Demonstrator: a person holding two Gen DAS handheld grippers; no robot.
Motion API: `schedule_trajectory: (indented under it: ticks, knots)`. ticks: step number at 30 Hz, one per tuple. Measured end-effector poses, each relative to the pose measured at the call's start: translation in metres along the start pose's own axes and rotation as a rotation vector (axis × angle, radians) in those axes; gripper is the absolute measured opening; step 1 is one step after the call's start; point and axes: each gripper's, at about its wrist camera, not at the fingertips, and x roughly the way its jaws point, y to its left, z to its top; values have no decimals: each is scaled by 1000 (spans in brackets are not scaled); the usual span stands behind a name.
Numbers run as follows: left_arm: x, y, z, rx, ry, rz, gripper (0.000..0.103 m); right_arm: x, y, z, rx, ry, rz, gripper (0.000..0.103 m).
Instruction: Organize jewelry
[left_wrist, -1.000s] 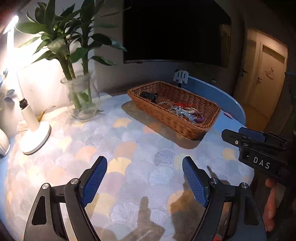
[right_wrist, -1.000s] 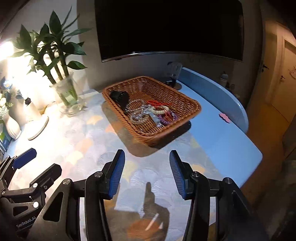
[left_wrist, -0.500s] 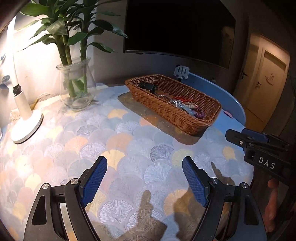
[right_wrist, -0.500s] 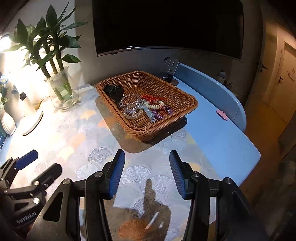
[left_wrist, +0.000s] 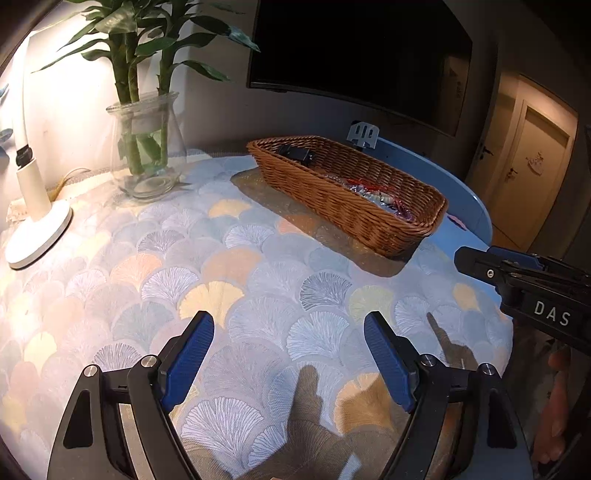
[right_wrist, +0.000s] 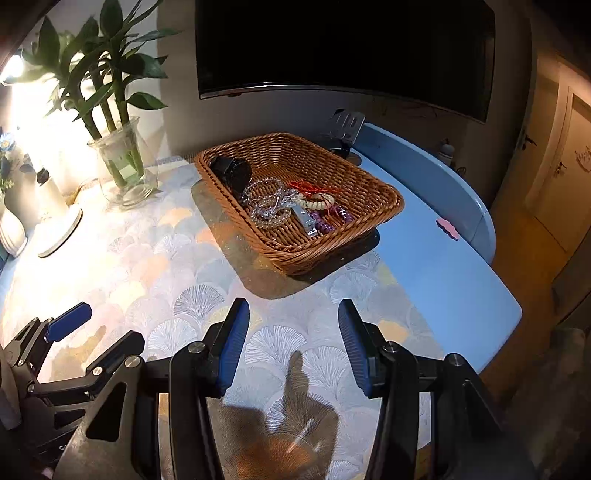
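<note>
The wicker basket (right_wrist: 295, 199) sits on the table (right_wrist: 443, 266), well ahead of both grippers. The jewelry (right_wrist: 291, 206) lies in a tangled pile inside it: clear beads, cream beads, purple beads, a red string and a small shiny metal piece. A black thing (right_wrist: 232, 170) sits in the far corner.

The left gripper (left_wrist: 288, 354) has its fingers wide open and holds nothing. The right gripper (right_wrist: 293, 339) has its fingers about half open and is empty too.

To do this well, I think one gripper should reach over the rim and pinch just one strand at a loose end, then lift slowly so the others do not come along. The beads look smooth and slippery. The basket is woven and bumpy. The tablecloth (left_wrist: 258, 280) looks soft, with fan shapes.
</note>
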Motion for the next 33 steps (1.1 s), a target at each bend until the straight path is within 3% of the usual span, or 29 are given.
schedule_trajectory:
  ticks: [10, 16, 23, 27, 33]
  knots:
    - [-8, 0, 4, -7, 10, 35, 84, 4, -3, 0, 17, 12, 16, 53]
    - [-43, -6, 19, 1, -65, 71, 84, -2, -4, 1, 29, 5, 35, 53]
    - [-54, -7, 25, -35, -88, 131, 84, -11, -4, 0, 27, -9, 43, 53]
    - [-59, -2, 26, -63, -91, 106, 84, -15, -6, 0, 32, -15, 49, 53]
    - [-58, -4, 23, -68, -81, 126, 84, -17, -7, 0, 33, -18, 58, 53]
